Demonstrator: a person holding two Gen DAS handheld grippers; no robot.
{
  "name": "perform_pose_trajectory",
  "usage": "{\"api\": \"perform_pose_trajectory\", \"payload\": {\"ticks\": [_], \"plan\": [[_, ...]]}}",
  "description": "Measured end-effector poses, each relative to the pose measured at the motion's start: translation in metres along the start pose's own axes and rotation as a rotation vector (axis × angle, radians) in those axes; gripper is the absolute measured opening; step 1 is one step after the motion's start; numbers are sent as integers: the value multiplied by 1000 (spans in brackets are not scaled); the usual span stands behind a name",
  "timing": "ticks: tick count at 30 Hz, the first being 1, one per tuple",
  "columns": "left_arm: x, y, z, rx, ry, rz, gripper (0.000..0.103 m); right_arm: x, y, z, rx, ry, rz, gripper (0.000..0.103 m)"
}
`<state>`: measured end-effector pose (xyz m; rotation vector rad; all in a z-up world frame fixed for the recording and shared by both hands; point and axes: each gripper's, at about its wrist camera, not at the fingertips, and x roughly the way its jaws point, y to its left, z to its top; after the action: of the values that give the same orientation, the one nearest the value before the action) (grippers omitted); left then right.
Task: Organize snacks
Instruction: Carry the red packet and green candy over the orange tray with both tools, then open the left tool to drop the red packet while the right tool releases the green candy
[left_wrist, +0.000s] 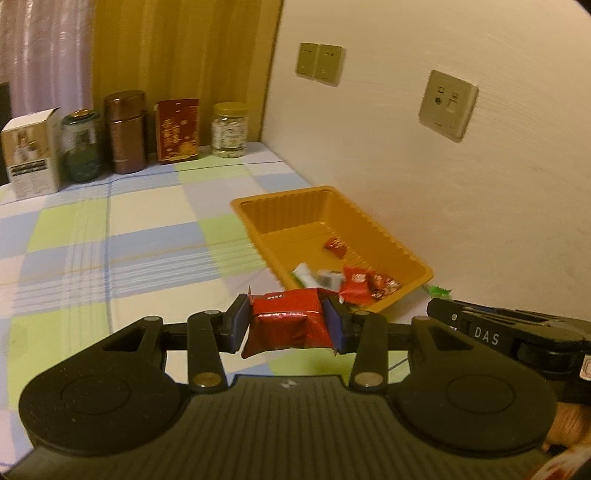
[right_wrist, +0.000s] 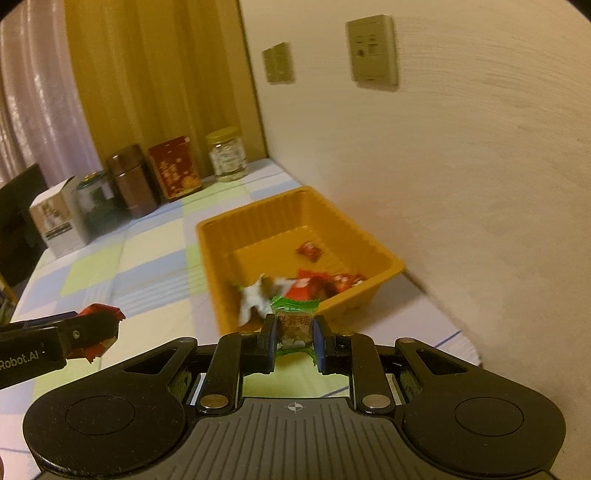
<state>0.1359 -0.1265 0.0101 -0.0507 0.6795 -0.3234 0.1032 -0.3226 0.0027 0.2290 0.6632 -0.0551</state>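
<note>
Snacks lie in the lower right end of an orange tray (left_wrist: 291, 206), which sits on a checked cloth (left_wrist: 110, 229) over the counter, against the wall right of centre. At lower centre of the left view, the left tool (left_wrist: 289, 325) is clamped on a red packet (left_wrist: 288, 321). At lower centre of the right view, the right tool (right_wrist: 294, 338) is clamped on a green-wrapped candy (right_wrist: 294, 321). Jars and boxes (left_wrist: 123, 133) line the upper left.
</note>
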Motion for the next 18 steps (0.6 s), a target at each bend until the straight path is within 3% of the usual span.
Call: {"api": "perform_pose_trajectory", "payload": {"ticks": [18], "plan": [[94, -28, 50, 21, 52, -62, 40, 58, -33, 55, -8, -13, -7, 20]]}}
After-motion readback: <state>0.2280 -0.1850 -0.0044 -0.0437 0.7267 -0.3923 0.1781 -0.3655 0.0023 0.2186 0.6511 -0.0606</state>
